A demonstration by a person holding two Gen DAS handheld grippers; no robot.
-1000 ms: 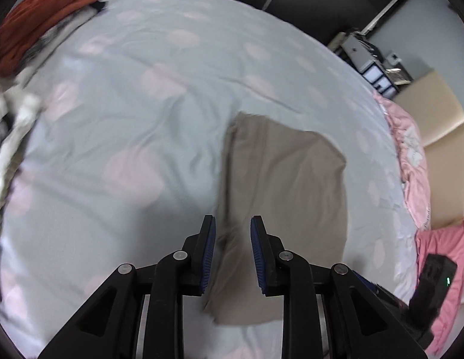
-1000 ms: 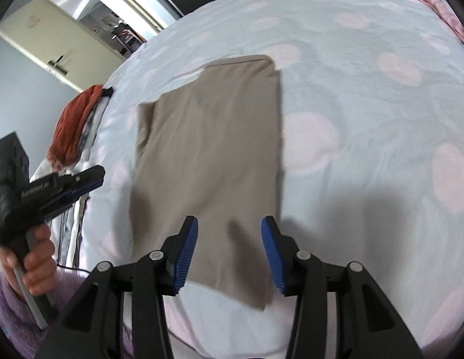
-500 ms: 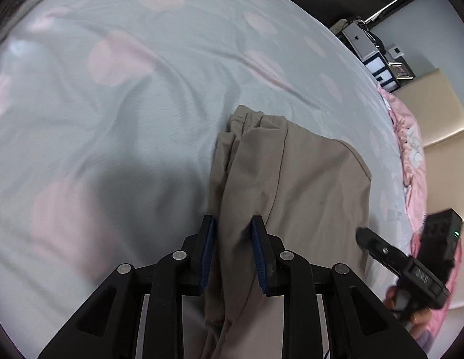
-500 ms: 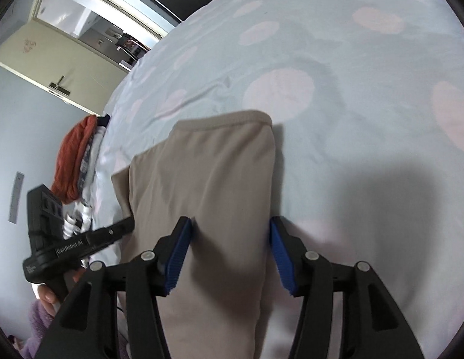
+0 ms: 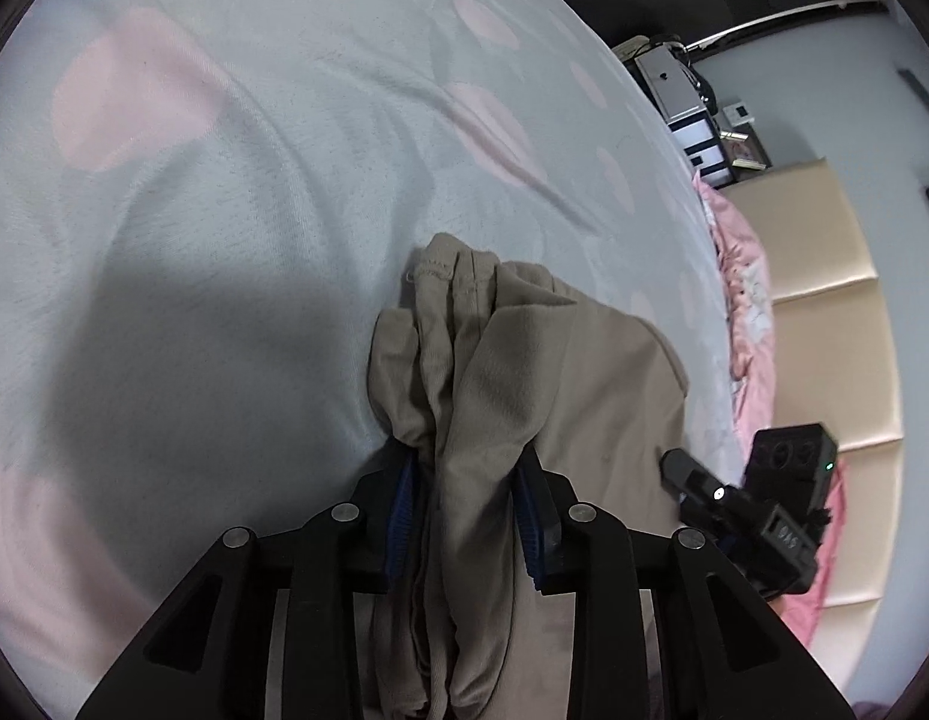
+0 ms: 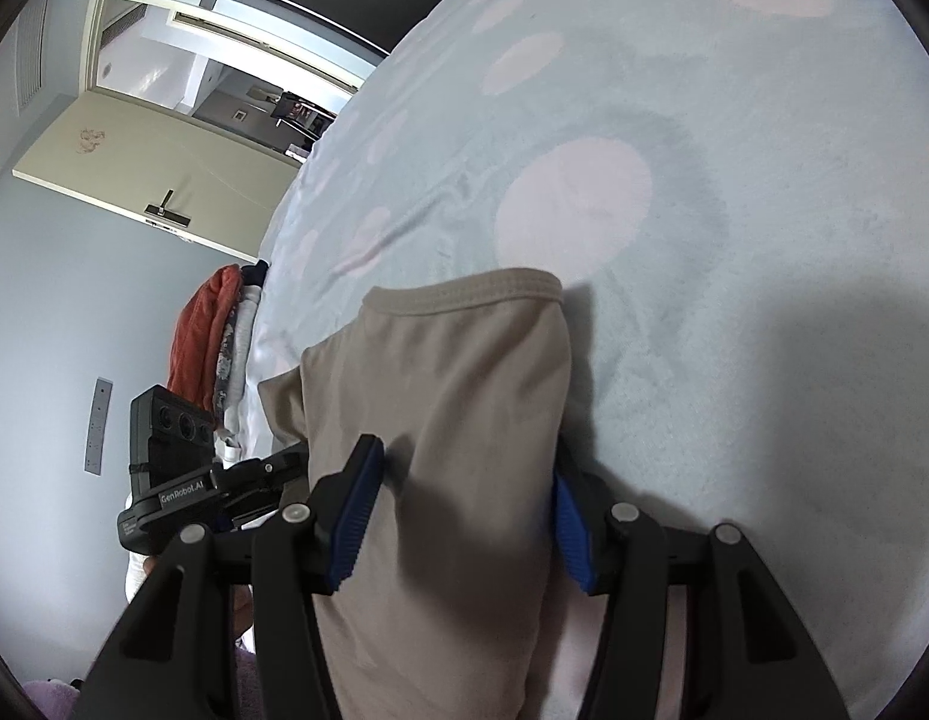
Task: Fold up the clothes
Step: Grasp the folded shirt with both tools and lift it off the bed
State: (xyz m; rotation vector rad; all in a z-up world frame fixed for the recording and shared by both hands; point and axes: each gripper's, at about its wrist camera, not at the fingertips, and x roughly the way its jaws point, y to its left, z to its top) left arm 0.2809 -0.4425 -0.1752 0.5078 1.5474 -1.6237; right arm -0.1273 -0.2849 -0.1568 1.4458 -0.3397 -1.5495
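Left wrist view shows the tan garment (image 5: 590, 384) on the bed (image 5: 236, 192), bunched between the left gripper (image 5: 464, 510)'s just-widened narrow jaws; the right gripper (image 6: 458, 516)'s wide jaws straddle its hemmed end; partly folded, another fold seemingly remains.

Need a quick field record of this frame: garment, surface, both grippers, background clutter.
garment: tan garment, folded, lying on the bed, bunched at the left gripper's side
surface: pale blue bedspread with pink dots
left gripper: jaws have just been opening a little; bunched fabric sits between the pads
right gripper: jaws wide, have just been opening; straddling the garment's edge, not pinching it
background: pile of clothes at the bed's far edge, rust-red piece on top
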